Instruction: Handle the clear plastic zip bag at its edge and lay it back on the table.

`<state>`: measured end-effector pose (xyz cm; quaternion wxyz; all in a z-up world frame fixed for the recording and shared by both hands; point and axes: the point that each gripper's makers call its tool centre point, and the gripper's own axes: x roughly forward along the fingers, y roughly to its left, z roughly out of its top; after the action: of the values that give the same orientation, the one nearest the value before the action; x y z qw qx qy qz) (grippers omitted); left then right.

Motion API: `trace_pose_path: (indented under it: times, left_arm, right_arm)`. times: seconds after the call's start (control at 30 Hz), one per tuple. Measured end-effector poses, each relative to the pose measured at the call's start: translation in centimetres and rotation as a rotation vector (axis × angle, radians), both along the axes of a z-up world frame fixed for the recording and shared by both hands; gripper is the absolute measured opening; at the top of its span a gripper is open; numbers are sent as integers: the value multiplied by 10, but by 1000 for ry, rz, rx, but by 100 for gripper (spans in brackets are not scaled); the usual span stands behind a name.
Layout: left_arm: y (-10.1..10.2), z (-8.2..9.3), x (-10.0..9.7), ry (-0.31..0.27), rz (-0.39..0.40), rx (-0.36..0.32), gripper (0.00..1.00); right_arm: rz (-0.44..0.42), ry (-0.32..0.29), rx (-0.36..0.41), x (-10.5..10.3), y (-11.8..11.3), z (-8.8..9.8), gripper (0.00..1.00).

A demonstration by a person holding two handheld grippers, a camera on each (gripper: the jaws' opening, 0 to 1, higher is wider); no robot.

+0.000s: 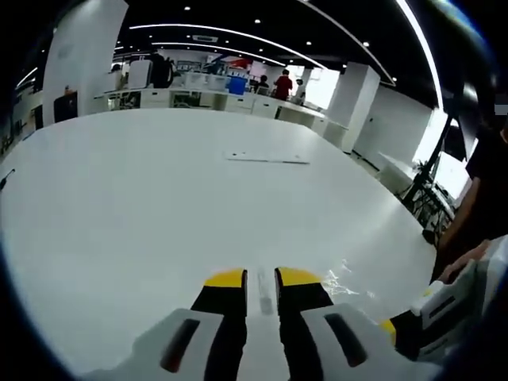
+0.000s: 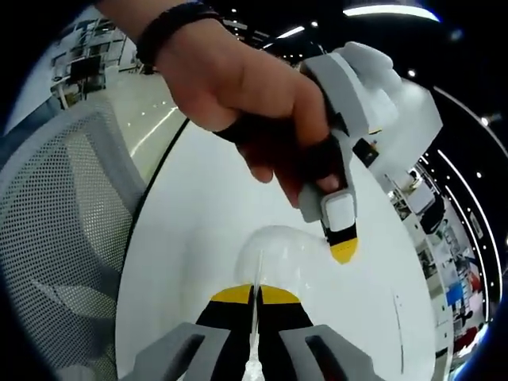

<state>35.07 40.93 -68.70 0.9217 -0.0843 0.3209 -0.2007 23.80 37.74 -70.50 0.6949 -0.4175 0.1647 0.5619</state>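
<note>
We see a clear plastic zip bag (image 2: 274,254) lying low over a wide white table (image 1: 159,206). It looks flat, and we cannot make out anything inside it.

In the right gripper view, our right gripper (image 2: 255,295) has its yellow-tipped jaws pressed nearly together on a thin edge of the bag, which runs up between them as a pale strip. Just beyond the bag, a hand (image 2: 238,87) holds the left gripper (image 2: 343,248), its yellow tip pointing down beside the bag's far side.

In the left gripper view, the left gripper (image 1: 262,279) shows its jaws close together with a thin clear strip between them, gripping the bag's edge; crinkled plastic (image 1: 341,279) glints just to the right.

A flat sheet (image 1: 267,158) lies far across the table, well apart from the bag. Much bare tabletop lies between. A mesh chair (image 2: 55,230) stands beside the table's curved edge (image 2: 135,230).
</note>
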Motion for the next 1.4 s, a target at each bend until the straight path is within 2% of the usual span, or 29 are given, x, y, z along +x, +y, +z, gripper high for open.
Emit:
trace_pose_path:
  times: [0.17, 0.3, 0.53, 1.03, 1.23, 1.4]
  left_arm:
    - [-1, 3, -3, 6, -1, -3, 2]
    - [-2, 5, -6, 8, -10, 3, 0]
    - [-1, 5, -9, 16, -18, 11, 0]
    - [15, 7, -6, 27, 5, 3, 0]
    - [23, 0, -10, 51, 53, -19, 0]
    - [26, -5, -12, 62, 70, -6, 0]
  right_arm:
    - [9, -6, -4, 0, 1, 0, 0]
    - [12, -8, -7, 0, 1, -1, 0]
    - [4, -7, -12, 0, -4, -4, 0]
    - [-78, 4, -31, 22, -33, -12, 0]
    - [-123, 45, -3, 25, -37, -11, 0]
    - [-157, 94, 34, 19, -38, -7, 7]
